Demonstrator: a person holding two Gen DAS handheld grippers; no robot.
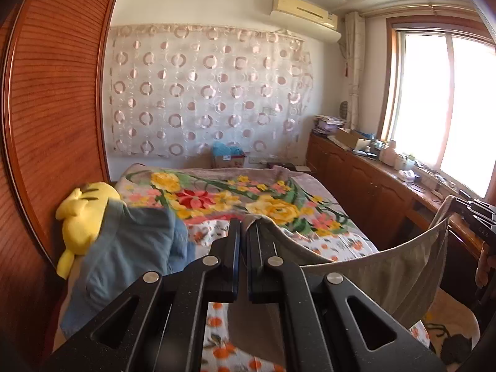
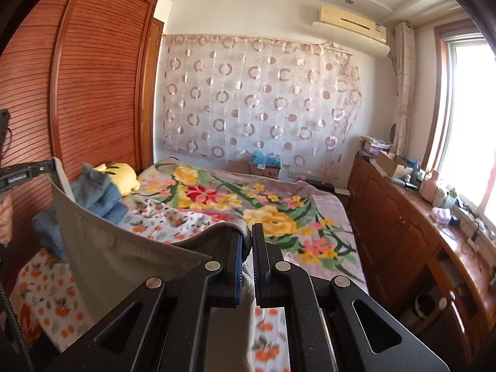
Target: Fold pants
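Pants [image 1: 403, 266] in grey-khaki cloth hang stretched in the air above the near end of the bed [image 1: 310, 186], sagging in a curve between the two tools. The left gripper [image 1: 244, 232] has its jaws pressed together on one end of the fabric edge, and the right gripper [image 2: 247, 238] pinches the other end (a bunched fold shows between its blue pads). On the bed's left side, against the wooden wardrobe [image 2: 102, 86], lie blue jeans [image 1: 136, 241] beside a yellow plush toy [image 1: 82, 217]. A floral blanket [image 2: 248, 198] covers the far part of the bed.
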